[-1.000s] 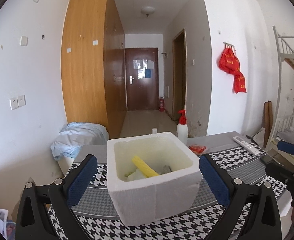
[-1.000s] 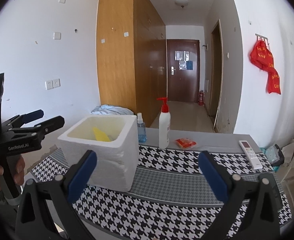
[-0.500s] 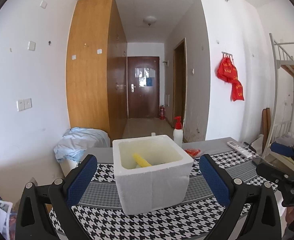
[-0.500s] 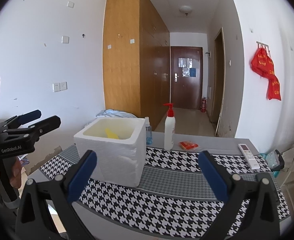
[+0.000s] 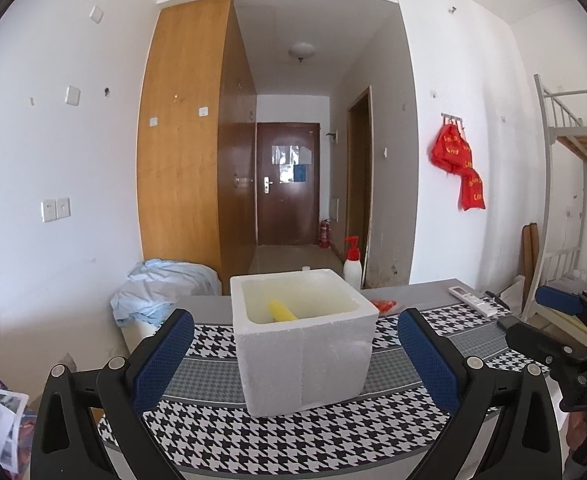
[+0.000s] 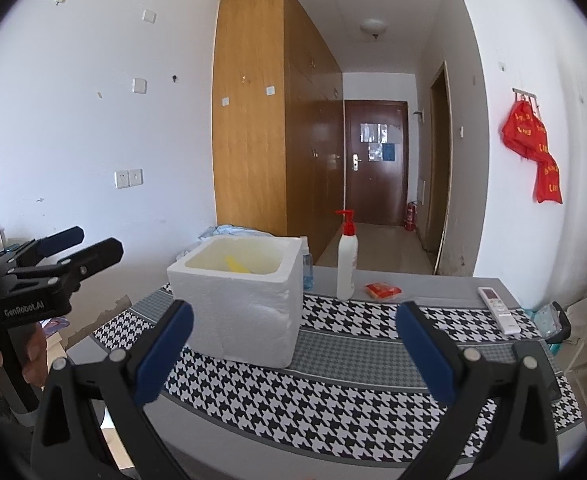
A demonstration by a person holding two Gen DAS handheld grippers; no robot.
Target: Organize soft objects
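A white foam box [image 5: 301, 340] stands on the houndstooth-covered table [image 5: 293, 432]; it also shows in the right wrist view [image 6: 241, 300]. A yellow soft object [image 5: 281, 312] lies inside it, and its tip shows in the right wrist view [image 6: 235, 265]. My left gripper [image 5: 295, 356] is open and empty, held back from the box near the table's front edge. My right gripper [image 6: 293, 344] is open and empty, to the right of the box and back from it. Each gripper shows in the other's view, the left [image 6: 53, 264] and the right [image 5: 565, 328].
A white pump bottle [image 6: 346, 256], a small blue bottle [image 6: 307, 266], an orange packet [image 6: 382, 290] and a white remote [image 6: 498, 309] lie on the table behind and right of the box. A pile of pale blue cloth [image 5: 161, 292] sits left of the table. A bunk bed frame [image 5: 573, 184] stands at right.
Both grippers have pulled back and up from the foam box, which now looks smaller and farther. Both stayed open and empty.
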